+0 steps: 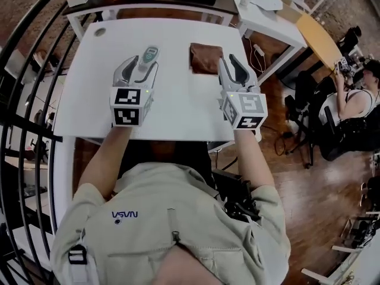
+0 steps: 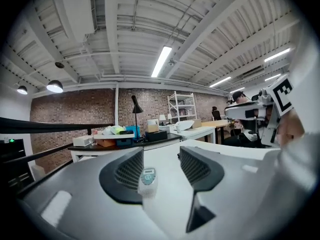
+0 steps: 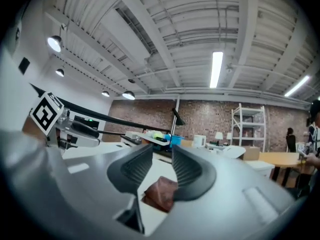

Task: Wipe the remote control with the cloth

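A: Where was the remote (image 1: 148, 58) seen?
B: On the bench (image 1: 172, 105), unclamped between the half-open left fingers (image 2: 127, 173). The cloth (image 1: 205, 58) was seen ungripped, its edge between the slightly parted right fingers (image 3: 137, 166).

White table (image 1: 178, 108), a grey remote control (image 1: 148, 57) and a folded brown cloth (image 1: 205, 58) flat on it, apart

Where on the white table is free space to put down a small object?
Bare: the strip between the remote control and the cloth; the wide patch from the remote to the table's left edge; the near middle between the left gripper and the right gripper. Crowded: the dark desk behind.
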`<state>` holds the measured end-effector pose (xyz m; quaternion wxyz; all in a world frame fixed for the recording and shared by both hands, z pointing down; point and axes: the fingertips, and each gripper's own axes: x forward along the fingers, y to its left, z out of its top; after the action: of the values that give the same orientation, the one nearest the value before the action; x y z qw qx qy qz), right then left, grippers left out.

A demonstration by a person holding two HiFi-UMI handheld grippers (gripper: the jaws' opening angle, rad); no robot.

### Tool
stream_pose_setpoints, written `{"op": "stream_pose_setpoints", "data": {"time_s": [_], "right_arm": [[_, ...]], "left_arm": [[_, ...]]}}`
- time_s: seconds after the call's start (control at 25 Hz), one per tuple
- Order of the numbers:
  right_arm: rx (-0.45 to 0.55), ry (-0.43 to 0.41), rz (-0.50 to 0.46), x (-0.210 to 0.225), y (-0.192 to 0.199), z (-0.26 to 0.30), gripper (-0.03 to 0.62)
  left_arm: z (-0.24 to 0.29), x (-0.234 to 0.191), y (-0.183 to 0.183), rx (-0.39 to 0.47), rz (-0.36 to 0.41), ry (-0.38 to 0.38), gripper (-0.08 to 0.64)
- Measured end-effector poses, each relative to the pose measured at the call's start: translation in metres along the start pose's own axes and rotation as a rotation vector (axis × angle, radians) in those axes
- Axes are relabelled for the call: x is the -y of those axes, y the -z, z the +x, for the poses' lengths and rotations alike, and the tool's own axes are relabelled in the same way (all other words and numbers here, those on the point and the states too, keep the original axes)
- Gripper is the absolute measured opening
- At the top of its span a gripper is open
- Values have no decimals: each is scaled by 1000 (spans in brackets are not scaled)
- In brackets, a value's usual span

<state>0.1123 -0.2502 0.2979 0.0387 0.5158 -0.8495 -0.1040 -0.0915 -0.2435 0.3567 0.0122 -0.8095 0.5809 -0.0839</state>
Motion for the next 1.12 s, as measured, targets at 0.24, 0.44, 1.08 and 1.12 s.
{"op": "stream_pose_setpoints", "data": {"time_s": [0.24, 0.44, 1.08, 1.12], "right_arm": [[-58, -21, -29, 7, 7, 36, 121], [-124, -54, -70, 0, 23, 56, 126], [-197, -63, 16, 13, 56, 87, 124], [-199, -66, 22, 11, 58, 89, 124]], "left_arm": [[54, -34, 37, -131, -49, 32, 336], [93, -47, 69, -247, -78, 44, 405], [121, -48, 132, -579, -130, 86, 437], [120, -56, 132, -595, -91, 57, 437]]}}
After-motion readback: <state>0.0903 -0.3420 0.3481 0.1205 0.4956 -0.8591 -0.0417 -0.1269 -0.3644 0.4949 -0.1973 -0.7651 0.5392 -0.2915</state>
